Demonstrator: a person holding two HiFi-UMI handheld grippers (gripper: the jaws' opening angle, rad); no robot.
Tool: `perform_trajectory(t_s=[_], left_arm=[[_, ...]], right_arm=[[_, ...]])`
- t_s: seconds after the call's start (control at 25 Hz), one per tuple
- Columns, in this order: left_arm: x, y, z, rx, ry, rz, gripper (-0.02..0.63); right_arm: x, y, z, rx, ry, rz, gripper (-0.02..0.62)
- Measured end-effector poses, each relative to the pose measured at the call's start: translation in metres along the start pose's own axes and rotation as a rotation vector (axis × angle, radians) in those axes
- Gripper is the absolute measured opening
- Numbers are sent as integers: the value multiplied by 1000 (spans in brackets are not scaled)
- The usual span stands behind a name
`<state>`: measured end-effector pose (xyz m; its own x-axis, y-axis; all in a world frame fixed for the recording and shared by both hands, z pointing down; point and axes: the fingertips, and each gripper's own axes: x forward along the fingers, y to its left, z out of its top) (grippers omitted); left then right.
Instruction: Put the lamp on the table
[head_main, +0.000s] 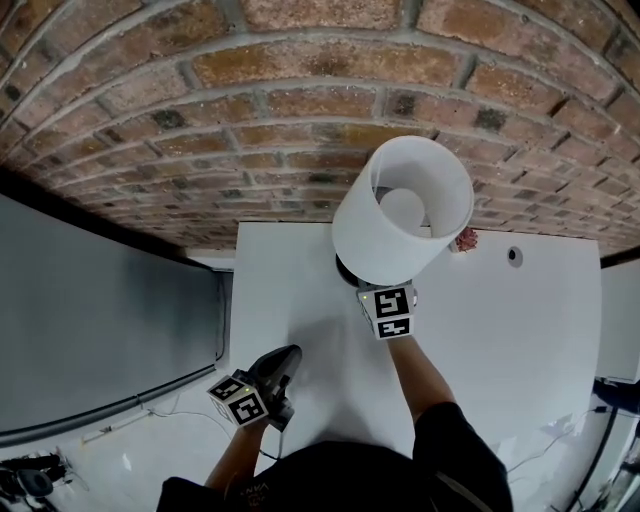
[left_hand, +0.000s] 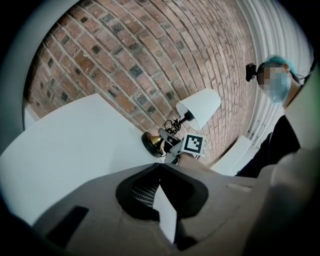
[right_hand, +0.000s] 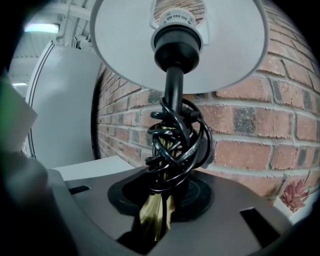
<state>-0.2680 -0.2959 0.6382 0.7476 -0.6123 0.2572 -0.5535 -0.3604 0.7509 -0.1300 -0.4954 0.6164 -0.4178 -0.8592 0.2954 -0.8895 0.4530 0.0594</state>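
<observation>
Firmly, right gripper (right_hand: 157, 222) grips the lamp (head_main: 402, 210) at the table (head_main: 500, 330) (left gripper (left_hand: 159, 167) closed, empty).

From my head camera the lamp's (head_main: 395, 230) own shade (head_main: 440, 190) covers its stem (right_hand: 174, 87), most of its dark base (head_main: 343, 268) and the jaw tips of my right tool (right_hand: 159, 212). In the right gripper view the coiled cord (right_hand: 175, 145) wraps over the stem, the shade runs off the top edge, and the base is hidden below my tool's body. My arms (head_main: 425, 380) and chest (head_main: 330, 480) cover the worktop's (head_main: 520, 340) near edge.
</observation>
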Motion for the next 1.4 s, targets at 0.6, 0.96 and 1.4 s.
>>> perform_trajectory(t_s=[0.6,0.96,1.4], left_arm=[[3,4,-6,1,18,-18,0],[-1,-10,-1,25,2,-14,0],[-18,-50,6,130,-57,-20,0]], right_arm=[[2,7,-4,-31,-61,9,104],[-6,9,-13,4,-26,16,143],[-75,3,-16,33,-3,-15,140]])
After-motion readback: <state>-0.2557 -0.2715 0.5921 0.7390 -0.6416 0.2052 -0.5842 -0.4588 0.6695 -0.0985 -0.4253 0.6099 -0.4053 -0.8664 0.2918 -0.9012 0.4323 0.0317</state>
